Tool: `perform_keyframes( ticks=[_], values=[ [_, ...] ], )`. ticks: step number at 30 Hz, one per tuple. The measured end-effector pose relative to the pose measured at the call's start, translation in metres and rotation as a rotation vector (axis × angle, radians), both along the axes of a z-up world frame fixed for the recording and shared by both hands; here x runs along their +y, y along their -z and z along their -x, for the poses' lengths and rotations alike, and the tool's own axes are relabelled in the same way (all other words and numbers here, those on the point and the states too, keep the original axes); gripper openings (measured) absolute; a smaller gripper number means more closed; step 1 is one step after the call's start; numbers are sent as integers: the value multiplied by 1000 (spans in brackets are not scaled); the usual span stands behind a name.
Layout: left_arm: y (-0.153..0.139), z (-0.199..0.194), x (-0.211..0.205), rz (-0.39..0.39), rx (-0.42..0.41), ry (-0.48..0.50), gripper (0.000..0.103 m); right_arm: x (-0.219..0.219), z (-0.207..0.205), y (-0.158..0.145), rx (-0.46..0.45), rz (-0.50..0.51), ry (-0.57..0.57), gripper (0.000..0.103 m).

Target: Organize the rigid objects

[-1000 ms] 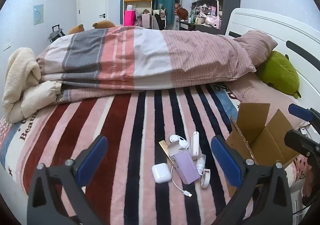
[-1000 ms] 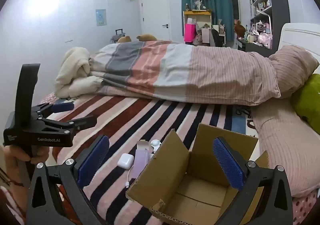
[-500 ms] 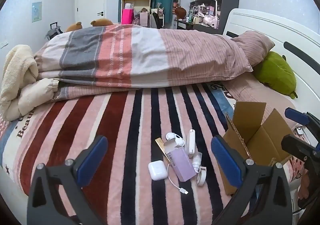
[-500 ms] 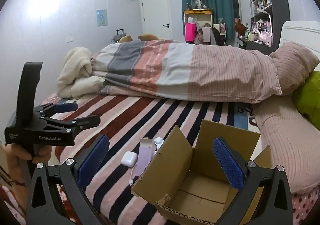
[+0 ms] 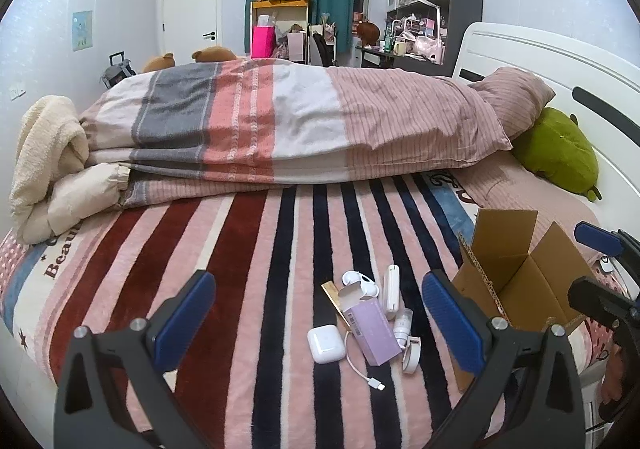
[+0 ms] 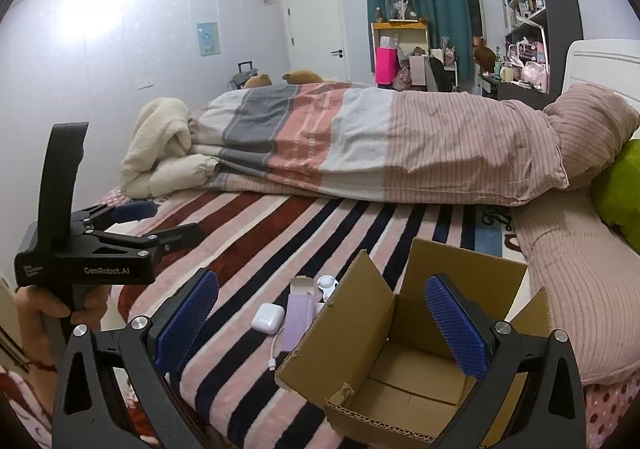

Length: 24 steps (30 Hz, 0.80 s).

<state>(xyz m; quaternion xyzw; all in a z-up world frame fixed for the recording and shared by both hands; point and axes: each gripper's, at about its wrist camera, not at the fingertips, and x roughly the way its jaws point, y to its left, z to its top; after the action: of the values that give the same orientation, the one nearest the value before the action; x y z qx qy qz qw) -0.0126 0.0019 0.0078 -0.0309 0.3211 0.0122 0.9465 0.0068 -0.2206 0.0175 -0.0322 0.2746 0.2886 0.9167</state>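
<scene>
Small items lie in a cluster on the striped blanket point(image 5: 240, 249): a white earbud case point(image 5: 326, 343), a lilac carton point(image 5: 374, 325) with its flap open, a white stick-shaped device point(image 5: 391, 292), white earbuds point(image 5: 358, 281), a small white bottle point(image 5: 402, 325) and a white cable point(image 5: 362, 369). An open, empty cardboard box point(image 6: 404, 361) stands to their right. My left gripper point(image 5: 319, 323) is open and empty, held above the cluster. My right gripper point(image 6: 322, 323) is open and empty, over the box's left flap. The earbud case point(image 6: 267, 318) and carton point(image 6: 298, 315) also show in the right wrist view.
A folded striped duvet point(image 5: 304, 125) lies across the bed behind the items. A cream blanket point(image 5: 48, 157) is at the left, a green plush point(image 5: 556, 153) and the white headboard point(image 5: 560, 65) at the right. The bed's front edge is just below the grippers.
Both grippers have drawn back and risen a little, so the items and the box sit slightly farther and lower in view. Both stay open.
</scene>
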Motion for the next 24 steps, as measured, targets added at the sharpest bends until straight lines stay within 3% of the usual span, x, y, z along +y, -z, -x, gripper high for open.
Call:
perform_keyframes(
  ticks=[24],
  values=[
    [-1, 5, -3, -29, -7, -20, 103, 1, 3, -3, 1, -10, -7, 103]
  ],
)
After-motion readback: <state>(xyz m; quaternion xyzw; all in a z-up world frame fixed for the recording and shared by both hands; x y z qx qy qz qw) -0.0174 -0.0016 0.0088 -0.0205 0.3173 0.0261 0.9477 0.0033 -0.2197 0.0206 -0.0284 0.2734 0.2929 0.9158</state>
